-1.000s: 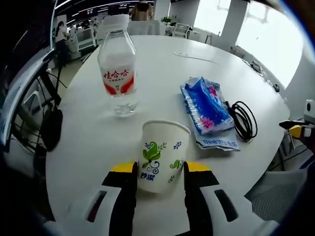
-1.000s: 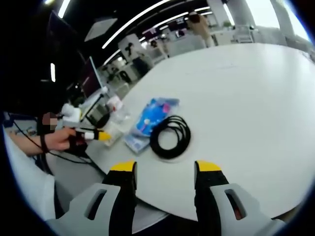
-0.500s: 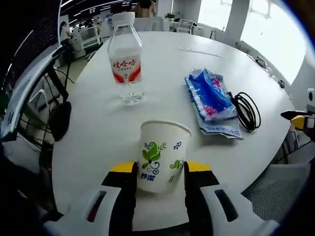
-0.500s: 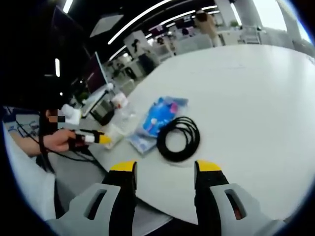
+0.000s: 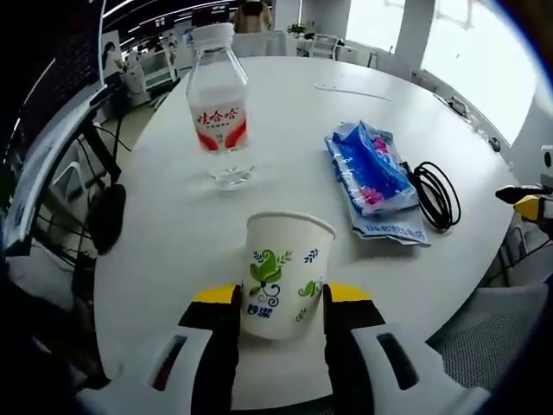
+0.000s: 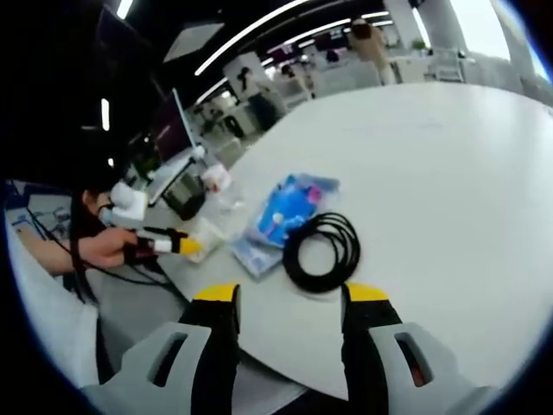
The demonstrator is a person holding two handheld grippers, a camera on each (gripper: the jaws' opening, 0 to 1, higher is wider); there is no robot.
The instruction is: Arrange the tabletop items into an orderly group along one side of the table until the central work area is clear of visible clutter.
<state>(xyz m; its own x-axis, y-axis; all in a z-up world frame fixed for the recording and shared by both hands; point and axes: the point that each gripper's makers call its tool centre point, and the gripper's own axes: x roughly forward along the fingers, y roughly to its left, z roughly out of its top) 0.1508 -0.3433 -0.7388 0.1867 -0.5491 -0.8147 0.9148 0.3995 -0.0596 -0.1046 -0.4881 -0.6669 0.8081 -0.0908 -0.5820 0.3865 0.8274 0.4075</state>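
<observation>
Here the left gripper [image 5: 278, 304] is pinching a paper cup [image 5: 282, 271] between its yellow-tipped jaws, low at 6 o'clock in the left gripper view, the cup standing upright near the edge of the round white table [image 5: 285, 121]. A water bottle [image 5: 216, 111] with a red label is standing upright at 11 o'clock from the cup, well apart from it. A blue packet [image 5: 370, 180] is lying flat at 2 o'clock from the cup, and a coiled black cable [image 5: 436, 197] is lying just beside the packet's far side. In the right gripper view the right gripper [image 6: 290, 298] is hovering near the table edge with its jaws spread and gripping nothing, the cable [image 6: 326, 252] sitting at 12 o'clock just ahead of them. The packet [image 6: 285, 213] is lying at 11 o'clock, touching the cable.
</observation>
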